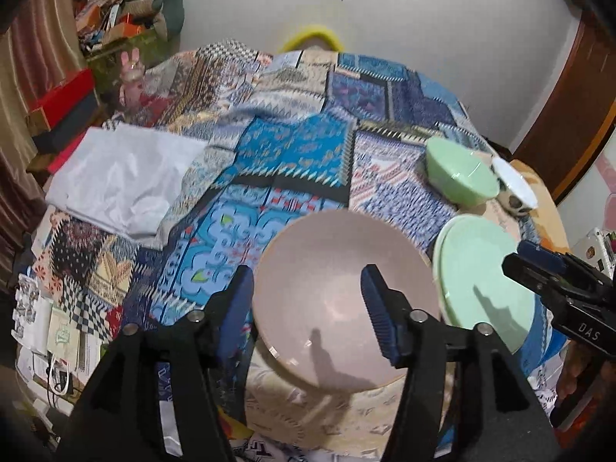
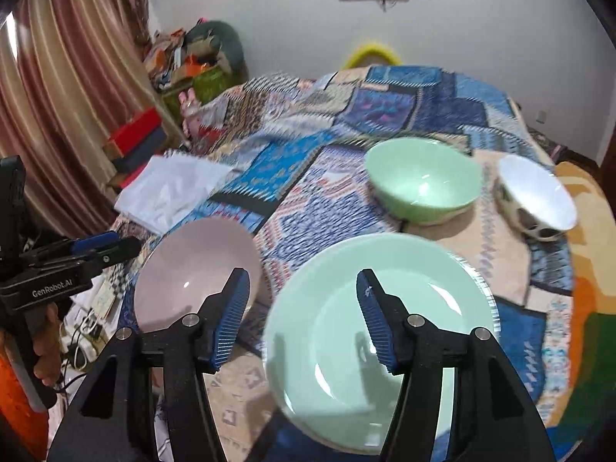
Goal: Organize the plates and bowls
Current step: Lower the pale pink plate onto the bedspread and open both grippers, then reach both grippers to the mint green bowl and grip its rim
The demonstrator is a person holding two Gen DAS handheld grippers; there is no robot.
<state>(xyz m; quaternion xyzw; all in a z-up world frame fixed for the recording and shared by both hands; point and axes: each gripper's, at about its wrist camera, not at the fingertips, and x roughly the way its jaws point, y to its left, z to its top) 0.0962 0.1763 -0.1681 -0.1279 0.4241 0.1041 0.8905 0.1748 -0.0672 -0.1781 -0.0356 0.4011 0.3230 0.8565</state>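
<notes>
A pink plate [image 1: 338,288] lies on the patterned bedspread [image 1: 292,154]. My left gripper [image 1: 304,308] is open above it, its fingers straddling the plate's left rim. A green plate [image 2: 381,327] lies to the right of the pink plate [image 2: 192,269]. My right gripper [image 2: 300,315] is open above the green plate's left edge. A green bowl [image 2: 423,184] and a white patterned bowl [image 2: 535,196] stand further back. In the left wrist view the green plate [image 1: 485,281], green bowl [image 1: 458,173], white bowl [image 1: 516,188] and right gripper [image 1: 539,261] show at the right.
A white cloth [image 1: 123,181] lies at the bed's left. Boxes and clutter [image 1: 115,19] are piled by the curtain [image 2: 57,96] at the far left. Papers and cables [image 1: 50,338] lie below the bed's left edge. A white wall [image 2: 462,38] stands behind.
</notes>
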